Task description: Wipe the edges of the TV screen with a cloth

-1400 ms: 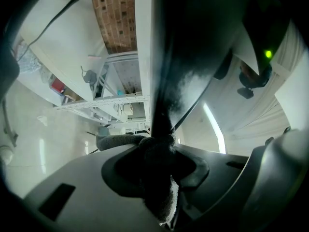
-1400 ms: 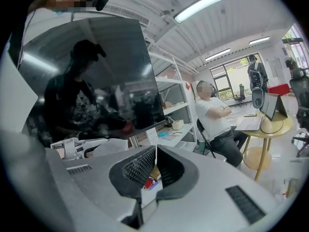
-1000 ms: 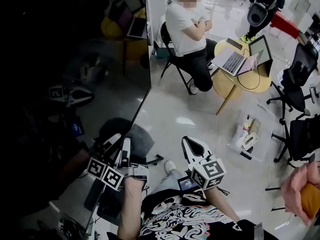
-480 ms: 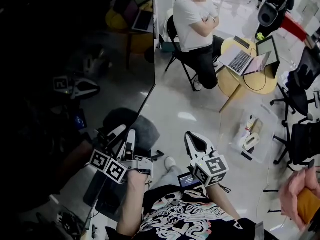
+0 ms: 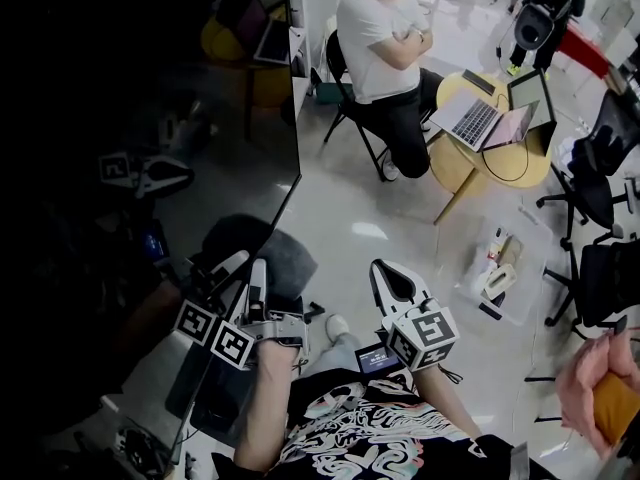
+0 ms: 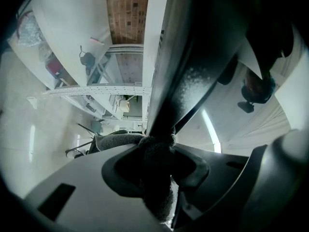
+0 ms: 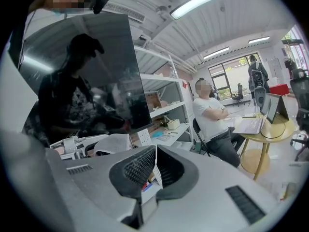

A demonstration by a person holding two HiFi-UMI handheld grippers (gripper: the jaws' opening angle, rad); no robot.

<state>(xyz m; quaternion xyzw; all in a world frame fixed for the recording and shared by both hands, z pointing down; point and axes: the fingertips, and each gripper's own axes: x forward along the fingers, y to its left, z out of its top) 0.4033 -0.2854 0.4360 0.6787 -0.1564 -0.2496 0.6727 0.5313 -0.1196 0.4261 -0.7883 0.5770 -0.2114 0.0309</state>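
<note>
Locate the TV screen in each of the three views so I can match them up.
Head view: the TV screen fills the left side, its right edge running down to the left gripper.
Left gripper view: its dark edge rises from the cloth pinched in the jaws.
Right gripper view: upper left.
Shared landmark: the seated person, in the head view and the right gripper view only.
</note>
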